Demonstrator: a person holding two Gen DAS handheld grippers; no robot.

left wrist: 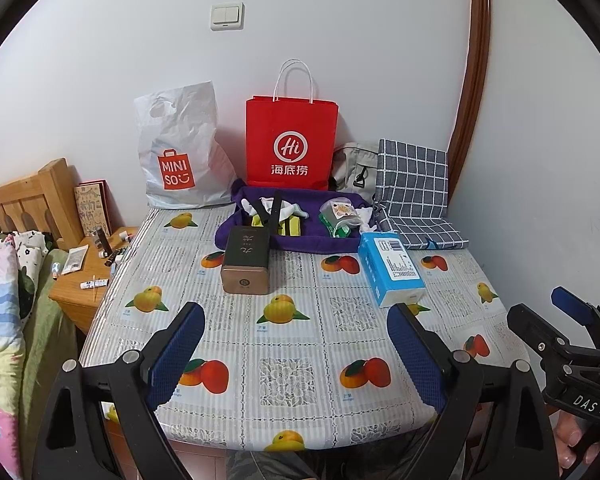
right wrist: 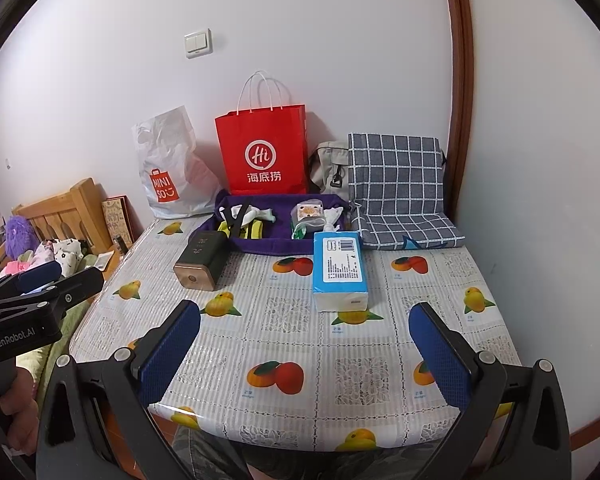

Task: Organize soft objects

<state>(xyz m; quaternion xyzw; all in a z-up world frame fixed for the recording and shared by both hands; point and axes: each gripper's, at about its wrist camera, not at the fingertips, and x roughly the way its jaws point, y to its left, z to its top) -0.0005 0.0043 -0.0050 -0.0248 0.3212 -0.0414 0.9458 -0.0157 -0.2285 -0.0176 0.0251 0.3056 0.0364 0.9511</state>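
1. Over the near edge of the desk, the left tool hangs released, its blue-padded fingers spread wide with nothing between them.
2. Seen from the right wrist, the right tool is likewise spread wide and holds nothing, above the fruit-print desk cover.
3. At 12 o'clock from both tools, at the far side of the desk, lies a purple fabric tray holding soft bits: white cloth pieces, yellow-and-black striped items and a small clear packet with green inside.
4. A black strap sticks up from the tray's left half.
5. A dark box with a bronze end lies just in front of the tray, at 11 o'clock from the left tool; its far end overlaps the tray's front edge, though contact is unclear.
6. A blue-and-white tissue pack lies at 12 o'clock from the right tool, with its far end just at the tray's front right corner.
7. A checked grey-blue cloth sits at 1 o'clock, folded against the wall and spreading onto the desk.
8. Behind the tray, against the wall, stand a red paper bag, a white Miniso plastic bag to its left and a grey bag to its right.
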